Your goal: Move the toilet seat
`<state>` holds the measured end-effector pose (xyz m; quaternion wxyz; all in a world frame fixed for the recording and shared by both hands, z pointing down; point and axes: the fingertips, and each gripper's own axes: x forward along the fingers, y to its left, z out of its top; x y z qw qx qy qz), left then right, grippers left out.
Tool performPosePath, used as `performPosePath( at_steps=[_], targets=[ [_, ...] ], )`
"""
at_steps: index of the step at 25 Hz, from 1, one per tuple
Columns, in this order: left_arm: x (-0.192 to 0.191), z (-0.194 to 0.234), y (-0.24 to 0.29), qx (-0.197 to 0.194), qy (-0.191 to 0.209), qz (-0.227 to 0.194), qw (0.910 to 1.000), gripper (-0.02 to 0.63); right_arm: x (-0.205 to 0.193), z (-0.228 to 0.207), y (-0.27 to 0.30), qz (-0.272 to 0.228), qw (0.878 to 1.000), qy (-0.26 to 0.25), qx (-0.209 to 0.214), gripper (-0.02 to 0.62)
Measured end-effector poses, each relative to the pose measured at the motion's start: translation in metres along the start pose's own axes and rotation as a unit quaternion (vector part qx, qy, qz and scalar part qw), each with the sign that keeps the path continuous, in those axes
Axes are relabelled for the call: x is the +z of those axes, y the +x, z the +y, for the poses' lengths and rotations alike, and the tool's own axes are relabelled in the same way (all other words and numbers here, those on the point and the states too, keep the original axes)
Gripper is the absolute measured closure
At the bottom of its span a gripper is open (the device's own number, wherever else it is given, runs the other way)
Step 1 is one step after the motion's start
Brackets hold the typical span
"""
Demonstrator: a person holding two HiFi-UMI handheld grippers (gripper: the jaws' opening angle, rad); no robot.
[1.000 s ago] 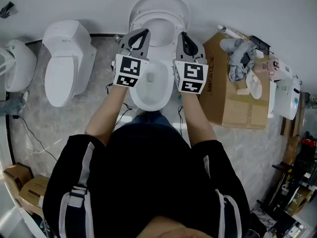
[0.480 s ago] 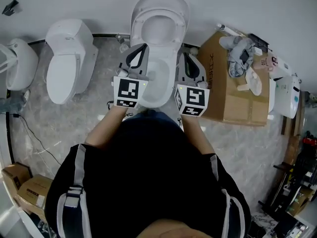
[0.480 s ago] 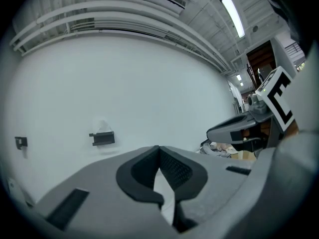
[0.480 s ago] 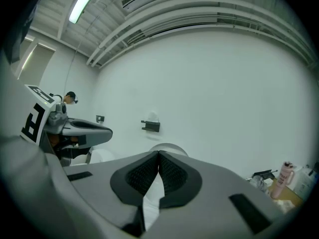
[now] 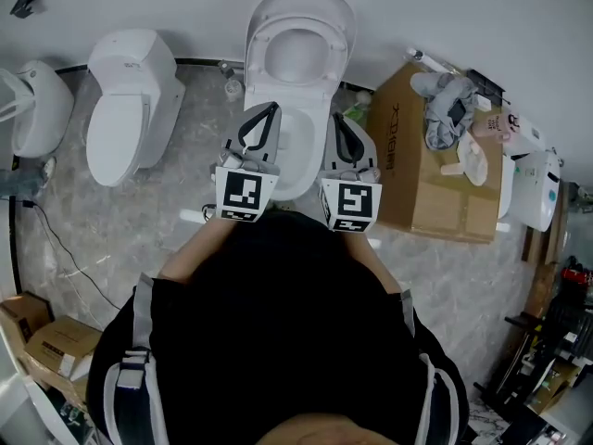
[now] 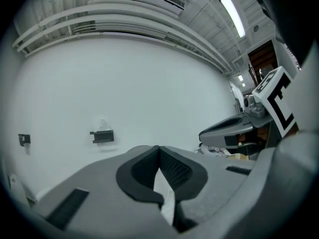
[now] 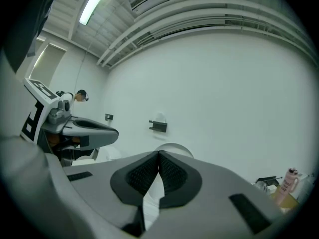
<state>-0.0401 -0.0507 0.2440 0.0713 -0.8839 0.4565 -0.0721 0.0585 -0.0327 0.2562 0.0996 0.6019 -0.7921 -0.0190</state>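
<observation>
The toilet seat stands raised, tipped back with its lid against the white wall at 12 o'clock of the head view, and the open bowl lies bare below it. Neither tool touches the seat. The left gripper hangs beside the bowl's rim at about 9 o'clock of it, and the right gripper hangs at about 3 o'clock, both pointing roughly level toward the wall. In the left gripper view the jaws are pressed together with nothing between them, only the blank wall and a small dark bracket beyond. The right gripper view shows the same: jaws closed on nothing, with the rounded top of the raised seat and lid peeping over them at 12 o'clock.

As for progress, if the move wanted is lifting the seat, it looks done, since the seat leans upright on its own (no gripper props it). If the seat is meant to come down again, that part has not begun and would need one closed tip hooked over its top edge to tip it forward.

A second toilet with its lid down sits at 9 o'clock, and a cardboard box at 3 o'clock.
</observation>
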Motion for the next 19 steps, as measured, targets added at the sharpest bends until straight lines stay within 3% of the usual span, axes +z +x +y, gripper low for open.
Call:
performPosePath(
  at_steps=[19],
  targets=[
    [0.0055,-0.0072,0.0040,-0.004,0.003,-0.009,1.0000,0.599,0.0048,-0.0054,0.0019,-0.023,1.000,0.010,0.001,0.572]
  ],
)
